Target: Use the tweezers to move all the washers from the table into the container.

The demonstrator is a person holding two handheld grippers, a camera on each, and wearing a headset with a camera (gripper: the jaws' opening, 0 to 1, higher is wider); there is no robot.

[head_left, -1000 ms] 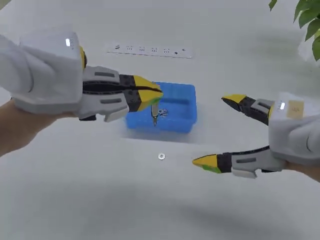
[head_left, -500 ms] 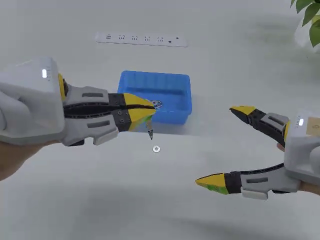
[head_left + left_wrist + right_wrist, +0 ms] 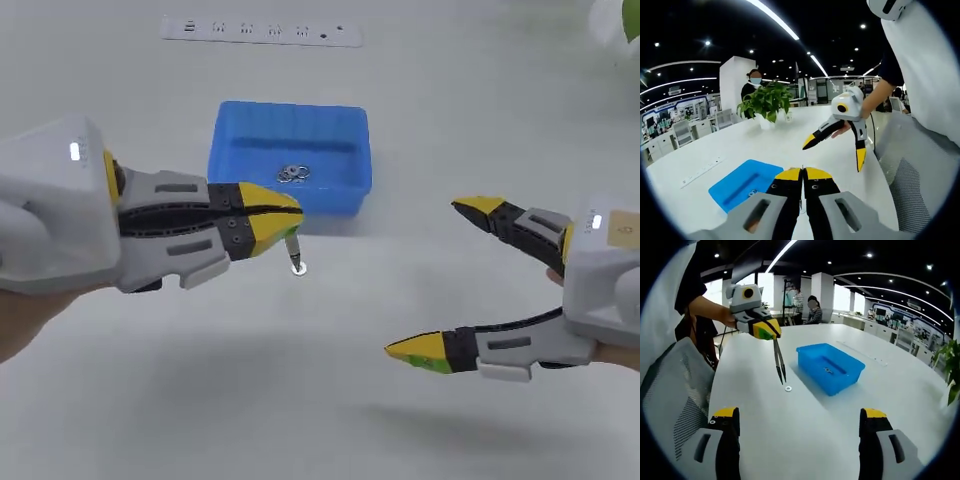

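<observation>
My left fingers point(image 3: 262, 203) are pressed together on the tweezers point(image 3: 292, 245), and my right fingers point(image 3: 480, 208) stand wide apart with nothing between them. In the head view the left gripper point(image 3: 288, 212) points the tweezers' tips down at a lone washer point(image 3: 298, 268) lying on the table point(image 3: 200, 400), just in front of the blue container point(image 3: 232, 150). A small heap of washers point(image 3: 293, 174) already sits in that container. From here I cannot tell whether the tips touch the lone washer. The right gripper point(image 3: 438, 278) hovers well off to the side. In the left gripper view my jaws meet with the tweezers as a thin line between them, and the container lies to the left. In the right gripper view the tips hang just above and beside the washer, apparently clear of it. My worry is that the washer lies flat, so the tips may skid over it or flick it away, and a loose pinch could drop it short of the container wall. I can read no writing: the power strip point(image 3: 260, 30) and a tan label on the right gripper are too blurred.
</observation>
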